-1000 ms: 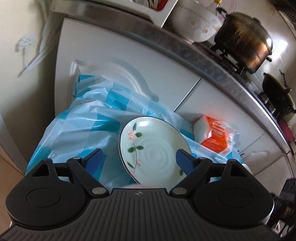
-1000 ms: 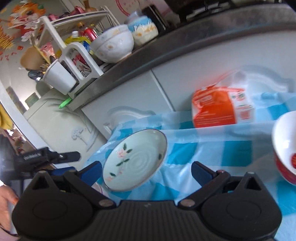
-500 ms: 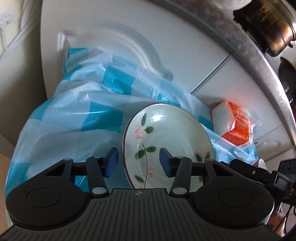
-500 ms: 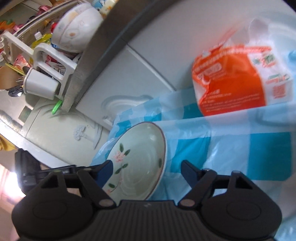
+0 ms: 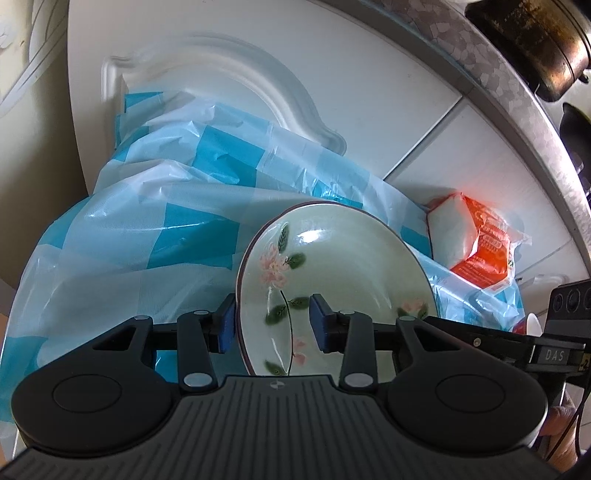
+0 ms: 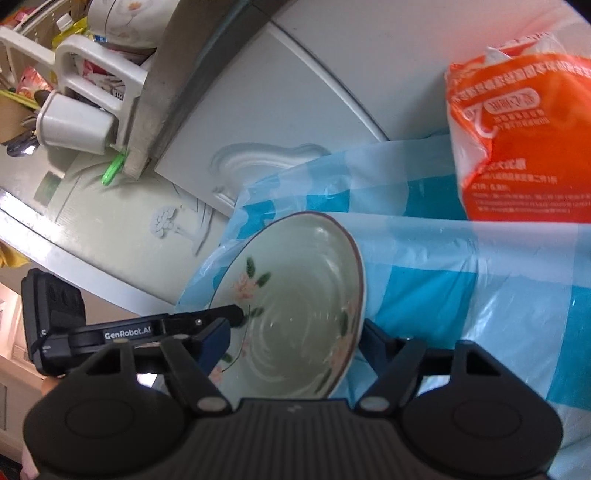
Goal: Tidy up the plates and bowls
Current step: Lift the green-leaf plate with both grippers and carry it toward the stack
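Observation:
A pale green plate point(image 5: 343, 273) with pink flowers and a dark rim lies on the blue-and-white checked plastic cloth point(image 5: 147, 229). My left gripper point(image 5: 272, 325) straddles its left rim, one blue pad outside and one inside, jaws narrowed with a gap still showing. In the right wrist view the same plate point(image 6: 303, 302) sits between the jaws of my right gripper point(image 6: 295, 343), which is open wide around it. The left gripper's finger point(image 6: 207, 321) reaches onto the plate from the left there.
An orange-and-white packet point(image 5: 476, 251) lies on the cloth beyond the plate, also in the right wrist view point(image 6: 517, 140). White cabinet doors point(image 5: 258, 74) stand behind. A counter above holds a dark pot point(image 5: 532, 40), a white dish rack point(image 6: 85, 81) and a bowl point(image 6: 122, 22).
My left gripper moved in and narrowed its jaws over the plate's left rim. My right gripper moved closer, bringing the plate between its open jaws.

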The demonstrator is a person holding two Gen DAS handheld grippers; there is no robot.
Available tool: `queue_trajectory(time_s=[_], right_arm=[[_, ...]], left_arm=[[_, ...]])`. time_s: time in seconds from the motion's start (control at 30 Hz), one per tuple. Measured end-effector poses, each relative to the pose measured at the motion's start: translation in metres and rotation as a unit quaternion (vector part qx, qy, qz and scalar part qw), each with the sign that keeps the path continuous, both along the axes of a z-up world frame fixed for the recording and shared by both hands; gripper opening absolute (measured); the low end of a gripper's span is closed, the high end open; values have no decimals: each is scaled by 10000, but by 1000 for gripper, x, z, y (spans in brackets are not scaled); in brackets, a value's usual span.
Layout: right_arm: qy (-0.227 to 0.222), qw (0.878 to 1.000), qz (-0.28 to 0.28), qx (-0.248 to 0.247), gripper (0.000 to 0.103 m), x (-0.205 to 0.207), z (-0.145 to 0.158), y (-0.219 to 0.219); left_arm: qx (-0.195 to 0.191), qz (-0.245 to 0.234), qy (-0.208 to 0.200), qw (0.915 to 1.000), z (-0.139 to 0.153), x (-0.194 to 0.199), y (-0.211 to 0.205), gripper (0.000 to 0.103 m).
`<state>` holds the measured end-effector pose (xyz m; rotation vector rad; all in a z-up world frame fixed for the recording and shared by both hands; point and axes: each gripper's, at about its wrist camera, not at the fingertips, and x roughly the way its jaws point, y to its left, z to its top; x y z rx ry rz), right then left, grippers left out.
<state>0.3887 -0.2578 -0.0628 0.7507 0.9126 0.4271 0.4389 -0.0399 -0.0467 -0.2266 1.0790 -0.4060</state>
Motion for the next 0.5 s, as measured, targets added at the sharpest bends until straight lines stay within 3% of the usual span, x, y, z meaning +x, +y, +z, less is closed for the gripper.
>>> queue_trajectory(time_s=[0.5], right_arm=[[-294,9988,-327,-199,78,-25,17,0]], left_arm=[[-366,-35,-296,9989,21,-18,0,41]])
